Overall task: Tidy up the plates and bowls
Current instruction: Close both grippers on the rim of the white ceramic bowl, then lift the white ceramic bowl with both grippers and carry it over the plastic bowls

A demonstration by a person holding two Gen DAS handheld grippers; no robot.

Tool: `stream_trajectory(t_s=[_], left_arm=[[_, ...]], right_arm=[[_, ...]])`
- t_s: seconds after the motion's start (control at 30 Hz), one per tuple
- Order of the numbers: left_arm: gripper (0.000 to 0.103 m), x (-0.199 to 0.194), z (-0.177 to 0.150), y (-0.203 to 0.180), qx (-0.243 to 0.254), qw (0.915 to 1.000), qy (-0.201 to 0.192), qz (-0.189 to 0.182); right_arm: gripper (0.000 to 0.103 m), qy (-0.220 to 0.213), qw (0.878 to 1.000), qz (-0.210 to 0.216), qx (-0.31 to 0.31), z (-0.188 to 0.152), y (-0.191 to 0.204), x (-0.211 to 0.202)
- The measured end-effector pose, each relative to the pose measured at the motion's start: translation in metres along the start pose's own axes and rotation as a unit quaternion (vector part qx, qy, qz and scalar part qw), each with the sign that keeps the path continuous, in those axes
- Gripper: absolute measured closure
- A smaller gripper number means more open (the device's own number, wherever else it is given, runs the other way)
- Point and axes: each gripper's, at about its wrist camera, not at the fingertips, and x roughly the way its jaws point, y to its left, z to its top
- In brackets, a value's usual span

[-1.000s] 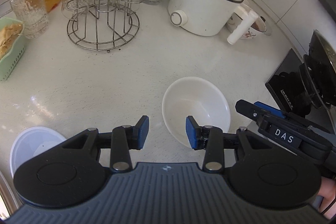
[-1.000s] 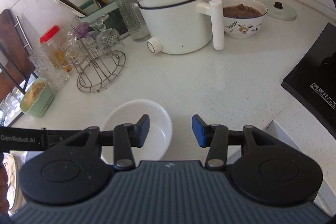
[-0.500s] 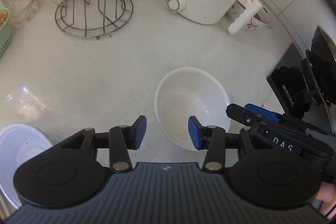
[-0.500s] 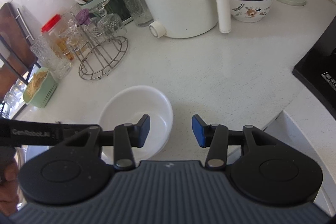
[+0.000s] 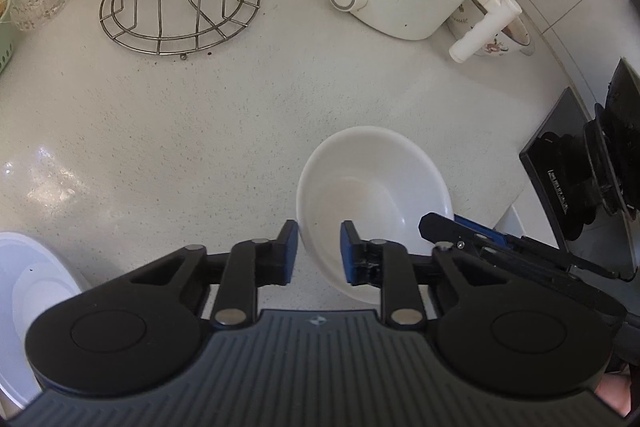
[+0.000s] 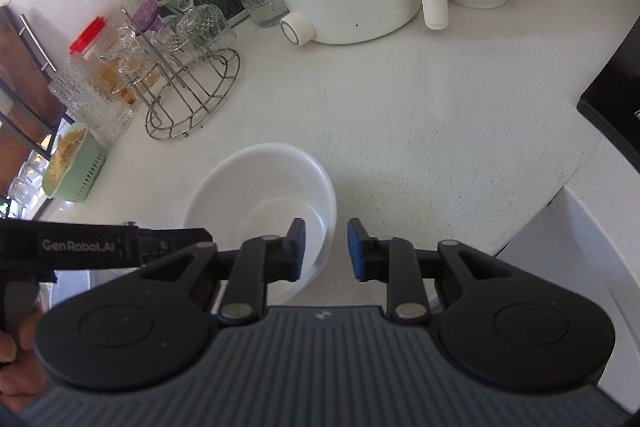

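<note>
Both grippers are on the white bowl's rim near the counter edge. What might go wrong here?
1. The jaws of the left gripper and the right gripper are closing across opposite sides of the white bowl's thin, smooth rim, so it may slip or tip if they lift unevenly.
2. The bowl overhangs the counter edge and could fall.
3. The two grippers sit close together and may collide.

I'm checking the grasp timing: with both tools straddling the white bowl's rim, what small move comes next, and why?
Probably finish closing both tools before lifting. The left tool and right tool each straddle opposite rims of the white bowl, jaws closing, but gaps show beside the pads.
</note>
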Motion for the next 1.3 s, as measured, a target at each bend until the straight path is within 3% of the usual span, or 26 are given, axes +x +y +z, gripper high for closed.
stream_trajectory(t_s=[0.17, 0.77, 1.3], left_arm=[[0.091, 0.002, -0.003, 0.002, -0.007, 1.0, -0.002, 0.004], [0.091, -0.039, -0.001, -0.007, -0.011, 0.9996, -0.027, -0.003], [0.09, -0.084, -0.002, -0.001, -0.045, 0.9978, -0.046, -0.019]], right_arm=[[0.09, 0.001, 1.0, -0.005, -0.005, -0.001, 0.0, 0.0], [0.09, -0.013, 0.999, 0.012, 0.028, 0.004, 0.004, -0.027], [0.088, -0.02, 0.997, 0.053, 0.057, 0.016, 0.018, -0.058]])
